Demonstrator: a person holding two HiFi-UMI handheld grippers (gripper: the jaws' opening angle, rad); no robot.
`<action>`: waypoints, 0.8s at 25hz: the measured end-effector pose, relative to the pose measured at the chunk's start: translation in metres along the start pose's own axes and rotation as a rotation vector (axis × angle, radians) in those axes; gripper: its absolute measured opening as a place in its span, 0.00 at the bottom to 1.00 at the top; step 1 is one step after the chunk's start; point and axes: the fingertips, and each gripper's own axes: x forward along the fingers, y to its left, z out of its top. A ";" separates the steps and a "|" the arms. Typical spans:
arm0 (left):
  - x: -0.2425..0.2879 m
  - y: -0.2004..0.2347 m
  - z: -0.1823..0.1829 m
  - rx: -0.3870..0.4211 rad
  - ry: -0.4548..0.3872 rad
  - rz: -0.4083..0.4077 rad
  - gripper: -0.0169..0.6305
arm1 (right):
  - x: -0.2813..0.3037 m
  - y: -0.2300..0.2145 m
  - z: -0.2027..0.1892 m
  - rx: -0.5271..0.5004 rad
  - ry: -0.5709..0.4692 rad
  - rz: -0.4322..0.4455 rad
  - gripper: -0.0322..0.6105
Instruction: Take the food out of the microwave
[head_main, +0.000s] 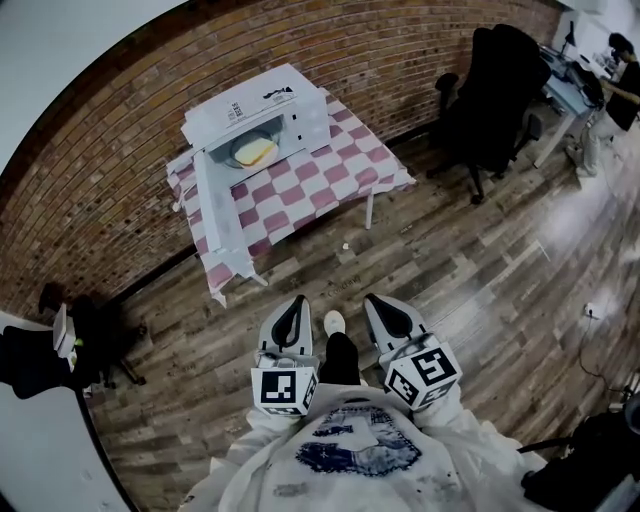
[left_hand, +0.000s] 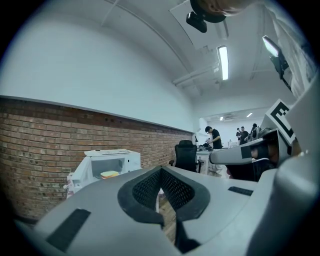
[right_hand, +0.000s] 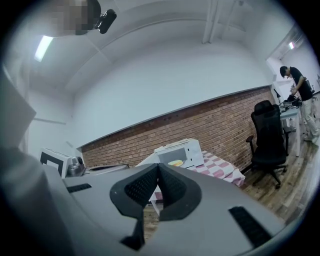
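Observation:
A white microwave (head_main: 262, 115) stands on a table with a red-and-white checked cloth (head_main: 340, 165), its door (head_main: 215, 205) swung wide open to the left. Inside lies yellow food (head_main: 255, 151) on a plate, also seen as the food (left_hand: 109, 174) in the left gripper view and the food (right_hand: 175, 163) in the right gripper view. Both grippers are held close to my body, well short of the table. My left gripper (head_main: 296, 303) is shut with nothing in it. My right gripper (head_main: 375, 300) is likewise shut and empty. Both point toward the microwave.
A stretch of wooden floor (head_main: 420, 290) lies between me and the table. A black office chair (head_main: 495, 85) stands right of the table, a desk (head_main: 570, 95) beyond it. A brick wall (head_main: 100, 180) runs behind the table. Dark equipment (head_main: 90, 340) sits at the left.

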 end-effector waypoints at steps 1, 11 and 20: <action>0.006 0.004 -0.001 -0.002 0.000 0.002 0.04 | 0.007 -0.002 0.000 -0.002 0.004 0.004 0.07; 0.079 0.072 0.000 -0.033 0.003 0.052 0.04 | 0.099 -0.024 0.015 -0.031 0.043 0.039 0.07; 0.144 0.146 0.008 -0.049 0.017 0.099 0.04 | 0.204 -0.034 0.032 -0.045 0.092 0.099 0.07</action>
